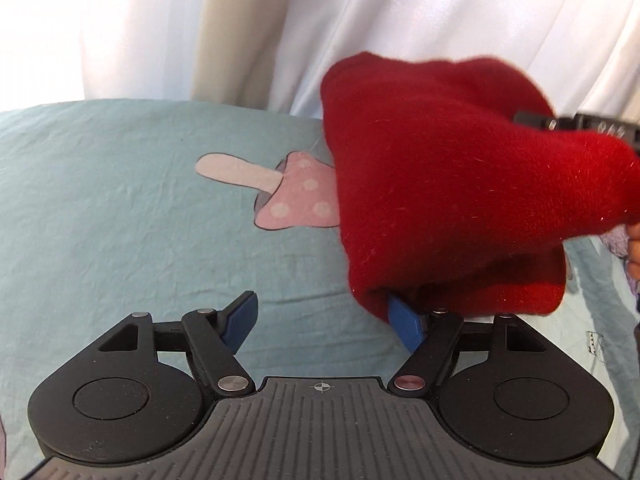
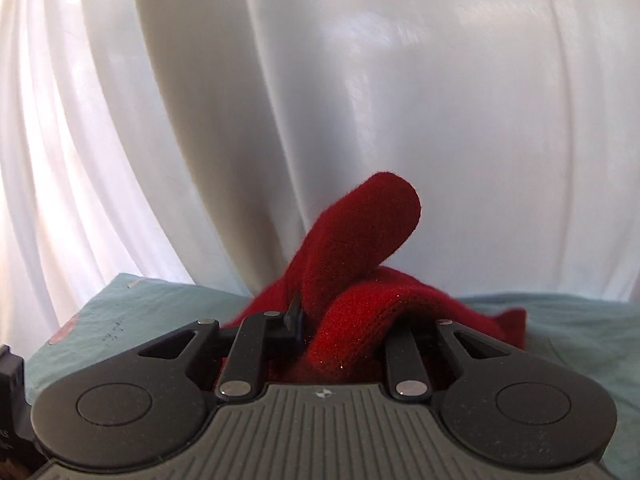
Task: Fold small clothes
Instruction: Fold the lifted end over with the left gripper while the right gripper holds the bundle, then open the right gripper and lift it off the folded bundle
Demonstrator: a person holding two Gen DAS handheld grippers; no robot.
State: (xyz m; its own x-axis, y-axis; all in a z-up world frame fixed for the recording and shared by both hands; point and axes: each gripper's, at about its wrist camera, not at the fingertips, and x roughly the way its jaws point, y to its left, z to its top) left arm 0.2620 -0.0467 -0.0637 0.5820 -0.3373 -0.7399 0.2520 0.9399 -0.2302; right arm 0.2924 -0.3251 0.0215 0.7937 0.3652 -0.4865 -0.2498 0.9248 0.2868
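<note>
The red knitted garment (image 1: 440, 184) hangs in the air above the bed, at the right side of the left wrist view. It is bunched, so its exact kind is hard to tell. Its long axis goes there from the upper right, where it is held, down to the lower left, and its rounded lower end reaches the right blue pad (image 1: 406, 324) of the left gripper (image 1: 324, 320). In the right wrist view the same red cloth (image 2: 360, 280) lies piled over the front of the right gripper (image 2: 344, 332), and one rounded lobe of it points up and to the right, in front of the curtain.

The right gripper's jaws are pressed nearly together with the red cloth pinched between them. The cloth covers the right finger, so only the left finger (image 2: 294, 316) shows. The left gripper's jaws are spread wide. The left pad (image 1: 240, 322) stands free above the sheet, and the right pad touches the lower edge of the garment, which partly covers it. Nothing lies in the gap between them.

Under the garment is a pale green bedsheet (image 1: 120, 208) with a pink mushroom print (image 1: 296, 196); the red cloth hides the right part of this print. Behind the bed hangs a white curtain (image 2: 360, 80). At the right edge of the left wrist view a black part of the other tool (image 1: 580, 124) and a bit of the person's hand (image 1: 634, 248) are seen.
</note>
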